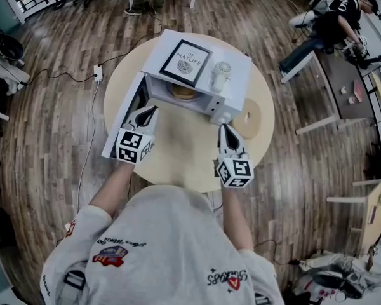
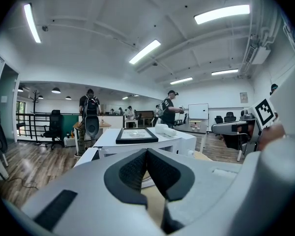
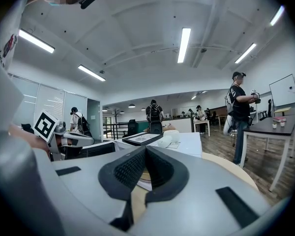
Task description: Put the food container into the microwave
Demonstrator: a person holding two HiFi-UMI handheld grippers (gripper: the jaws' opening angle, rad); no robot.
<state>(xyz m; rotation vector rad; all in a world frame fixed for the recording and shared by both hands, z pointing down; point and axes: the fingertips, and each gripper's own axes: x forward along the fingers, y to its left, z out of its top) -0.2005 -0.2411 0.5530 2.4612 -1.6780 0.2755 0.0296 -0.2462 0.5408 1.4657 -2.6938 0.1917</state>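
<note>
Head view: a white box microwave stands at the far edge of the round pale wooden worktop, its door open to the left. The round tan food container sits inside. The left gripper and right gripper hover in front of it.

Left gripper view: jaws pressed together, holding nothing.

Right gripper view: jaws also closed, holding nothing.

Microwave door leftward; tabletop apparently bare.
</note>
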